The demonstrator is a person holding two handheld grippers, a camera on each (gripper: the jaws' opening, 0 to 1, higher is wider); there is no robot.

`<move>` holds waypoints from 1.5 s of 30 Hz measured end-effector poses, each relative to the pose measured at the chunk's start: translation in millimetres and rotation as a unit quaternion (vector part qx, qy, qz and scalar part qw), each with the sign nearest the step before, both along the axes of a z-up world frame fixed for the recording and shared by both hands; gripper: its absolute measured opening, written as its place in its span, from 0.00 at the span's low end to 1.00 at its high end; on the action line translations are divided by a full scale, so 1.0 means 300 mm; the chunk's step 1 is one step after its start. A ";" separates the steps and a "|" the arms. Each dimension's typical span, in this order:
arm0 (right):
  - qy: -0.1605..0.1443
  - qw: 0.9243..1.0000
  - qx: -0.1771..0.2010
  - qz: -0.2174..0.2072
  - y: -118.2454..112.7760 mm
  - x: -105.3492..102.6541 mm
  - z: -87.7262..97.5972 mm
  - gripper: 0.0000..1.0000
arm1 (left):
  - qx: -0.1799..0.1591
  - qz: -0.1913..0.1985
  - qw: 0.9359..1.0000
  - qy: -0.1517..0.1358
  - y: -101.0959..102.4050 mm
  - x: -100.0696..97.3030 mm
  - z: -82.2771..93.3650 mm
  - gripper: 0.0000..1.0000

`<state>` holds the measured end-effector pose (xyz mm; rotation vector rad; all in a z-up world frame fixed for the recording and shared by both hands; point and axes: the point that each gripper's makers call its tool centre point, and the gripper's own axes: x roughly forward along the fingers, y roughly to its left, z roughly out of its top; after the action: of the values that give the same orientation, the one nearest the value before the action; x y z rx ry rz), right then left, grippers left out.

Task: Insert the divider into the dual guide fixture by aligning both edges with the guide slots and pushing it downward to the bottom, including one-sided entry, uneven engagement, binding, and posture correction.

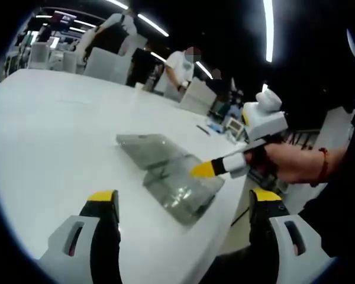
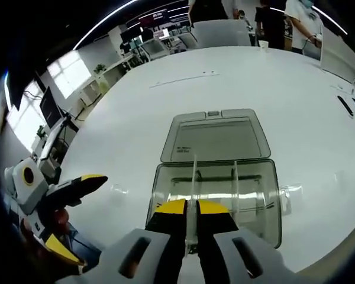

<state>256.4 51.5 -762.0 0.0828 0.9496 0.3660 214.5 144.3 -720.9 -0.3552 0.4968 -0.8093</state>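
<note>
An open-plan office or lab: long white tables [image 2: 165, 89], ceiling strip lights [image 1: 268, 29], monitors [image 2: 49, 106], people working [image 1: 178, 70].

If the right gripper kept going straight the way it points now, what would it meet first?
Probably the clear box just ahead: the right gripper, shut on the thin divider, points into its open top. Depth is hard to judge.

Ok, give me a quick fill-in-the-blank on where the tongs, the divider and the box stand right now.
1. The right tongs are shut on a thin clear ____.
2. The clear box lies on a ____ table.
3. The box's lid is hinged ____.
4. The left tongs hold nothing; their jaws stand ____.

Missing words: divider; white; open; open
</note>
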 end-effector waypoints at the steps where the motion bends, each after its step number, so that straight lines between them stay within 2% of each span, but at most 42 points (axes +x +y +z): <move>1: 0.000 1.000 0.001 0.000 0.000 0.001 -0.001 0.00 | 0.002 0.000 1.000 0.000 0.001 0.000 -0.001 0.89; 20: -0.007 0.997 -0.043 0.071 0.023 -0.008 -0.060 0.00 | 0.018 0.003 1.000 -0.006 -0.009 -0.020 0.015 0.89; 27: -0.023 0.995 -0.031 0.089 0.022 -0.010 -0.059 0.01 | 0.025 0.005 1.000 -0.006 -0.029 -0.033 0.020 0.89; 33: -0.043 0.989 -0.022 0.141 0.030 -0.007 -0.052 0.03 | 0.039 0.002 0.999 -0.011 -0.065 -0.044 0.037 0.89; 35: -0.038 0.989 -0.020 0.141 0.022 -0.015 -0.057 0.04 | 0.047 0.009 0.999 -0.016 -0.073 -0.039 0.040 0.90; 37: -0.045 0.988 -0.016 0.148 0.022 -0.014 -0.055 0.08 | 0.062 0.006 0.998 -0.017 -0.087 -0.044 0.031 0.90; 40: -0.046 0.986 -0.006 0.162 0.023 -0.015 -0.057 0.15 | 0.056 0.016 0.998 -0.017 -0.103 -0.043 0.045 0.90; 45: -0.057 0.981 0.015 0.183 0.019 -0.018 -0.030 0.18 | 0.060 0.027 0.998 -0.024 -0.135 -0.045 0.066 0.90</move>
<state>251.1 57.3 -770.8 -0.0877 0.8440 0.7174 201.0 103.9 -701.2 -0.2378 0.4870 -0.7298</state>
